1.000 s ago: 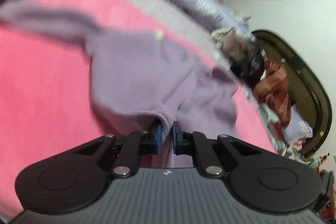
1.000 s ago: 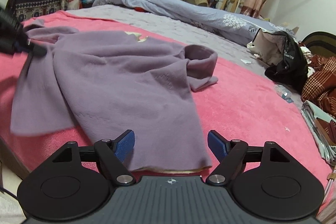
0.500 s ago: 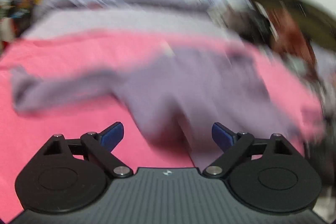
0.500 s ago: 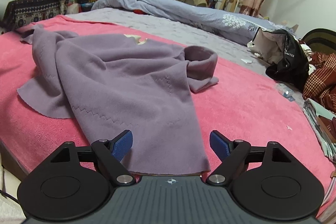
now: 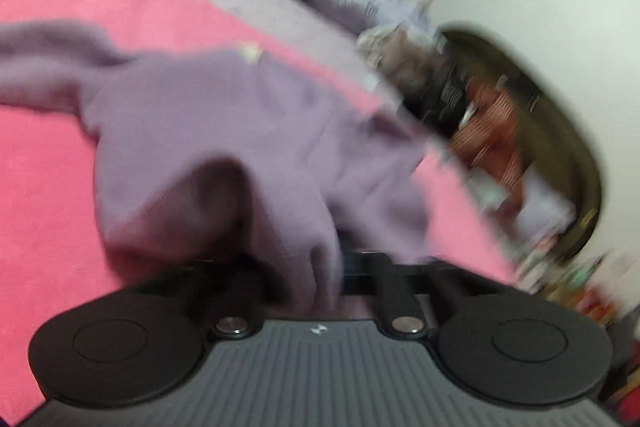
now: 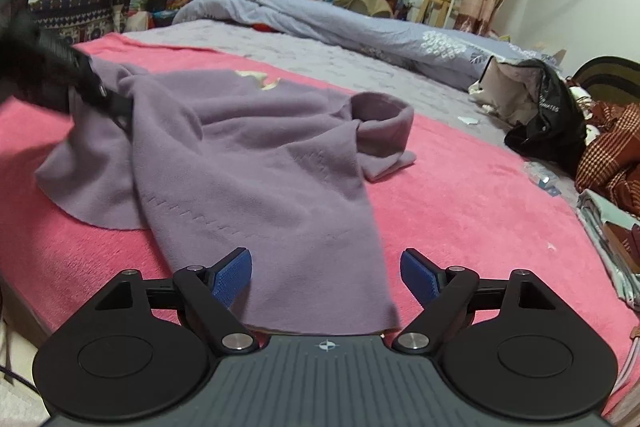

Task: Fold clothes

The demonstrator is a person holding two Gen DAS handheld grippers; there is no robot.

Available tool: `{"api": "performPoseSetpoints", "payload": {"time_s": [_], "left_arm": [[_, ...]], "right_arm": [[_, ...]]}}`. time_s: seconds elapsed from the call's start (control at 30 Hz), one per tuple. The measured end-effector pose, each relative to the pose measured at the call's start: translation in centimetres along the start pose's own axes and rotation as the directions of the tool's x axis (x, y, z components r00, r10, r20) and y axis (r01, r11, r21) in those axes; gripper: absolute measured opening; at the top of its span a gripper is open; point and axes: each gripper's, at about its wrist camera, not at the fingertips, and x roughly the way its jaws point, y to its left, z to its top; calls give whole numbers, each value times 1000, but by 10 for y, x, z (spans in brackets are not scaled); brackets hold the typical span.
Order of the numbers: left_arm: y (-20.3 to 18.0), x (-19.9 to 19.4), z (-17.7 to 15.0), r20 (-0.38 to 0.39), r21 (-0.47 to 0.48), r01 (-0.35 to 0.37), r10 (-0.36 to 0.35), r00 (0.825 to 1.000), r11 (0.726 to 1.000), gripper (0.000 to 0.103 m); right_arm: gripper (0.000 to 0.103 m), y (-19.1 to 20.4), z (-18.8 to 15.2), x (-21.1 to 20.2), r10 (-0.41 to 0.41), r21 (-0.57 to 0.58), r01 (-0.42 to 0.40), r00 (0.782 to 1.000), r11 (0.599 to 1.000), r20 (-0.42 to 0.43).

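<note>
The purple fleece top (image 6: 256,163) lies crumpled on the pink bed (image 6: 460,195); it is soft and limp. The left gripper (image 5: 320,267) has just closed on its edge at 9 o'clock; the right gripper (image 6: 326,273) stands open over the hem at 6 o'clock, the best hold.

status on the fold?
Left gripper just closed on purple garment. Right gripper open over its near hem. Nothing blocking on pink blanket.

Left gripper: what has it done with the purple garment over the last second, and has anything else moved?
The left gripper held a fold of the purple garment, let go and opened wide half a second ago, and has just been closing again; it is now shut on a bunched fold at the garment's left side, lifting it off the pink blanket. The right gripper stayed open over the near hem, which lies unmoved.
</note>
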Motion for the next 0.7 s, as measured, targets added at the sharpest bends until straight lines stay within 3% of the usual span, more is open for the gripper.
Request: {"api": "performPoseSetpoints", "payload": {"time_s": [0.13,0.23,0.27,0.3,0.37,0.43,0.5,0.6,0.7], "left_arm": [[-10,-47,69,204,64,-40,27,979,997,7],[-10,-70,99,278,111,-156,120,953,981,10],[-7,-69,103,262,138,-228,186,947,964,25],[-4,-67,105,235,169,-308,265,935,936,49],[8,-56,96,165,217,-394,365,916,893,62],[23,-44,83,91,255,-450,442,893,856,62],[40,-38,67,41,274,-508,518,855,817,67],[61,-35,46,57,289,-639,654,755,713,77],[80,-53,49,83,218,-701,703,707,679,78]], "right_arm": [[82,-9,6,-1,-12,54,10,999,998,31],[84,-13,9,-2,-1,86,-4,999,996,50],[84,-13,9,-2,1,87,-6,999,996,51],[84,-11,8,-1,3,80,-7,999,997,47],[84,-4,8,2,14,63,-16,999,998,38],[84,6,9,4,41,39,-42,999,998,36],[84,22,14,7,82,-8,-81,996,997,48],[84,54,23,13,146,-122,-136,986,983,79],[84,88,32,21,158,-219,-132,981,967,109]]}}
